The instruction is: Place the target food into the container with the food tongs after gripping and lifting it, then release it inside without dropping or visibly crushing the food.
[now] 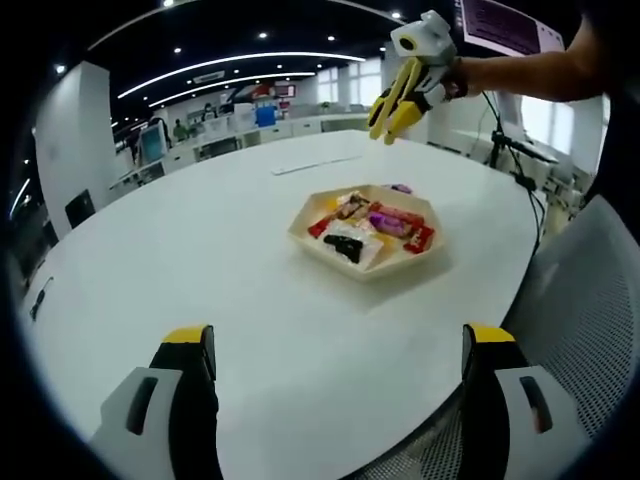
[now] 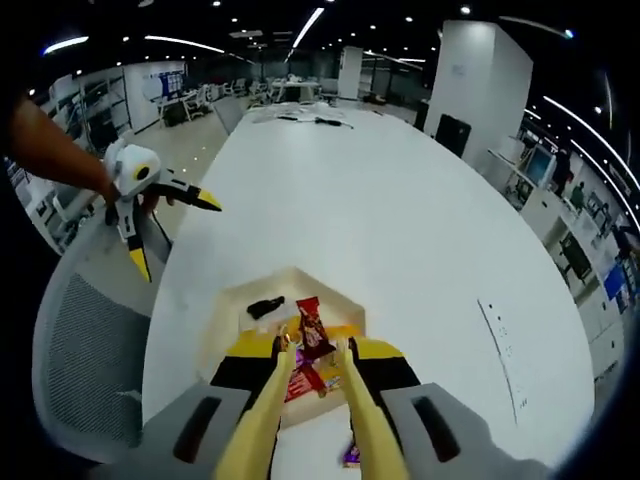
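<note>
In the left gripper view, a shallow pale hexagonal container (image 1: 300, 232) stands on the white oval surface (image 1: 200, 260), toward its right half. It holds several wrapped snacks (image 1: 375, 228): red and pink wrappers, one black piece and some white ones, lying mixed together and touching each other. The wrappers are flat and look not crushed.

The left tongs (image 1: 338, 365) rise from the bottom of this view with the two yellow-tipped arms spread wide; nothing is between them, and they are near the close edge of the surface, well apart from the container. The right tongs (image 1: 393, 108) are held up in the air by a hand beyond the container, with the long yellow arms pointing down and close together.

In the right gripper view, the yellow arms of the right tongs (image 2: 314, 347) reach over the container (image 2: 232, 305) from above. A red wrapped snack (image 2: 311, 322) stands between their tips; whether they pinch it or only frame it, I cannot tell.

Around the container the surface is bare and white on all sides. A grey mesh chair (image 2: 85, 350) stands beside the near edge of the surface.
</note>
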